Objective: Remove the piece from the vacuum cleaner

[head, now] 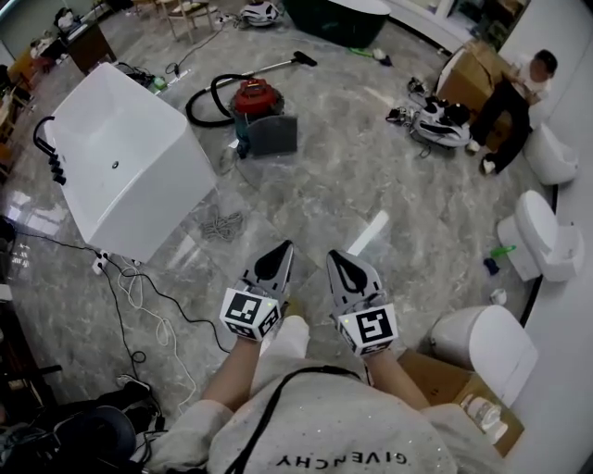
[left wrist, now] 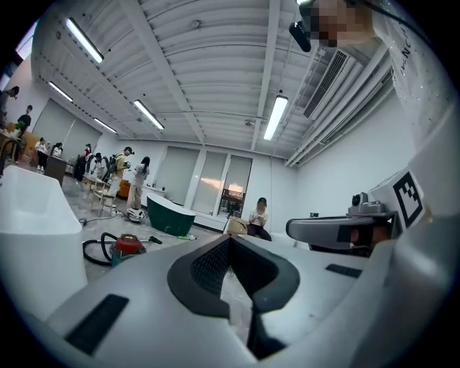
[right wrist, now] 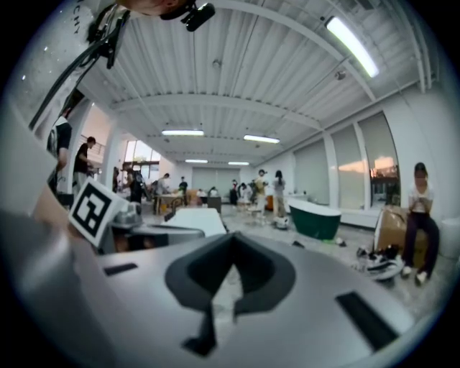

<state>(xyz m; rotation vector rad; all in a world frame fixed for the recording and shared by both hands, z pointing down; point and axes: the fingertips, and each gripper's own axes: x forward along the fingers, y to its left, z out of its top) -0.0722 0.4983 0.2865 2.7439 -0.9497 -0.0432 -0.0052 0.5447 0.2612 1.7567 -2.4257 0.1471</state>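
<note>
Well beyond hand-held grippers [head: 281, 250] [head: 337, 259]: vacuum cleaner [head: 258, 102]

a glossy grey marbled floor [head: 352, 185] carries everything. a white bathtub [head: 130, 157] stands at the left, with a tangled cord [head: 222, 225] just beside its near corner and white cables [head: 139, 296] trailing from what may be a power strip [head: 100, 264]. the red vacuum cleaner [head: 258, 100] sits beyond the bathtub, its black hose [head: 199, 109] looped beside it. a dark green tub [head: 338, 18] stands farther off. white toilets [head: 542, 236] line the right edge, with a cardboard box [head: 426, 370] near the closest.
</note>
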